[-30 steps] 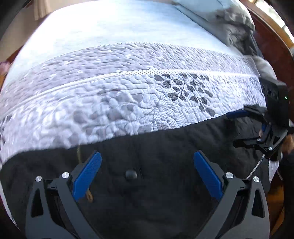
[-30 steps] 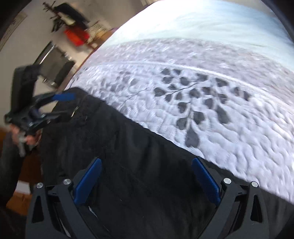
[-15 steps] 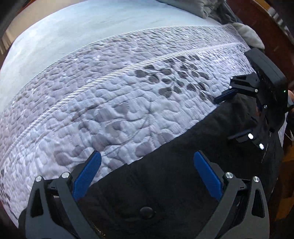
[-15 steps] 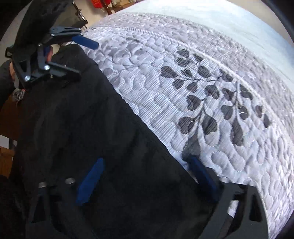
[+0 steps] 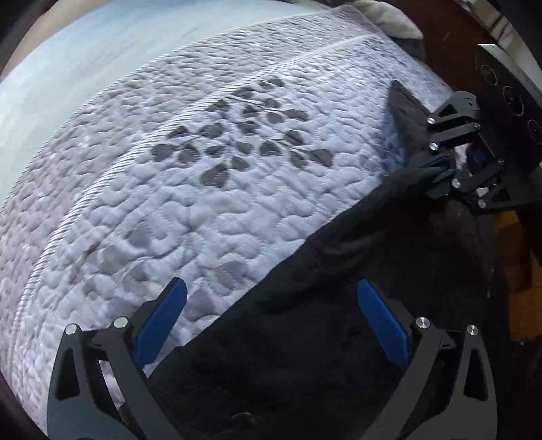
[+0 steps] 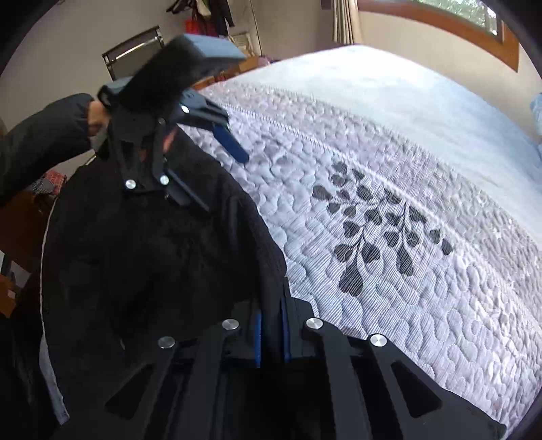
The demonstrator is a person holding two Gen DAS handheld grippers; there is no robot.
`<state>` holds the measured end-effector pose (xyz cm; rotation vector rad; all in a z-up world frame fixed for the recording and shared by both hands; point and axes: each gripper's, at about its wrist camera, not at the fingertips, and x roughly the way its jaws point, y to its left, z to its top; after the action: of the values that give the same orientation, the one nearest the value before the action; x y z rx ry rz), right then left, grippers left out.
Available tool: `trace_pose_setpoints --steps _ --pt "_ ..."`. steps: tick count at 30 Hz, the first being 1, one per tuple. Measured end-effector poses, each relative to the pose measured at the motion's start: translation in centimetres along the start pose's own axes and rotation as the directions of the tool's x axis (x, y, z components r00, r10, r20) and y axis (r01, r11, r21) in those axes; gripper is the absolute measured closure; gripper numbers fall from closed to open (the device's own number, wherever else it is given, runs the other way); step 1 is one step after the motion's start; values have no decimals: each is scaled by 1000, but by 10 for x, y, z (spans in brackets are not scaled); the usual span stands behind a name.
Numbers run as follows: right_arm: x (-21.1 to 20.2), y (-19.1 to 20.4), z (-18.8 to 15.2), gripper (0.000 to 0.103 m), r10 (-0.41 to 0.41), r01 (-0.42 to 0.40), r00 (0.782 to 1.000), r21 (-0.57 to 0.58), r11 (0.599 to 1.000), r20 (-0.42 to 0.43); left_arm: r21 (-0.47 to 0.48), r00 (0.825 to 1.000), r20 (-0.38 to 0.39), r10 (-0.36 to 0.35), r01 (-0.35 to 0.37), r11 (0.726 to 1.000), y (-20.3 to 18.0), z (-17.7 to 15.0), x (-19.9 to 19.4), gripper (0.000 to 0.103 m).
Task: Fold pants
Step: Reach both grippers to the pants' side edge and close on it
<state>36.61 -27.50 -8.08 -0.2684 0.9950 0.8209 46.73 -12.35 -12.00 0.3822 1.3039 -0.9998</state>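
Black pants (image 5: 338, 338) lie along the near edge of the quilted mattress (image 5: 203, 203) and hang over its side. My left gripper (image 5: 271, 321) is open and points down, one pad over the mattress and one over the pants, gripping nothing. The right wrist view shows the left gripper (image 6: 223, 182) still spread above the pants (image 6: 152, 254). My right gripper (image 6: 271, 331) is closing its jaws, and the blue pads pinch a fold of the black cloth. In the left wrist view the right gripper (image 5: 437, 169) holds the pants' edge raised off the mattress.
The mattress (image 6: 406, 270) has a grey leaf pattern, with a pale sheet (image 6: 389, 91) beyond it. Grey bedding (image 5: 389, 20) lies at the far corner. Wooden floor (image 5: 521, 304) shows past the bed's edge. A dark sleeve (image 6: 44, 135) reaches in from the left, and a chair (image 6: 132, 50) stands behind.
The right gripper's jaws went from wide open to pinched on the pants' edge and lifted it. The left gripper rolled and slid along the bed's edge, staying open.
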Motion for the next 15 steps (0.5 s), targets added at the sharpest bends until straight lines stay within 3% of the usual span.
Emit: trace_pose_setpoints --steps 6,10,11,12,14,15 --pt "-10 2 3 95 0 0 999 5 1000 52 58 994 -92 -61 66 996 -14 -2 17 3" --pt "-24 5 -3 95 -4 2 996 25 1000 87 67 997 -66 -34 38 997 -21 -8 15 8" --pt "-26 7 -3 95 -12 9 995 29 1000 97 57 998 -64 -24 28 998 -21 -9 15 13" --pt "-27 9 -4 95 -16 12 995 35 999 103 45 998 -63 -4 7 999 -22 -11 13 29" --pt "-31 14 -6 94 -38 34 993 44 998 111 23 998 -59 7 -6 1000 -24 -16 7 43" --pt "-33 20 -8 94 -56 51 992 43 998 116 5 999 -47 0 0 1000 -27 -19 2 55"
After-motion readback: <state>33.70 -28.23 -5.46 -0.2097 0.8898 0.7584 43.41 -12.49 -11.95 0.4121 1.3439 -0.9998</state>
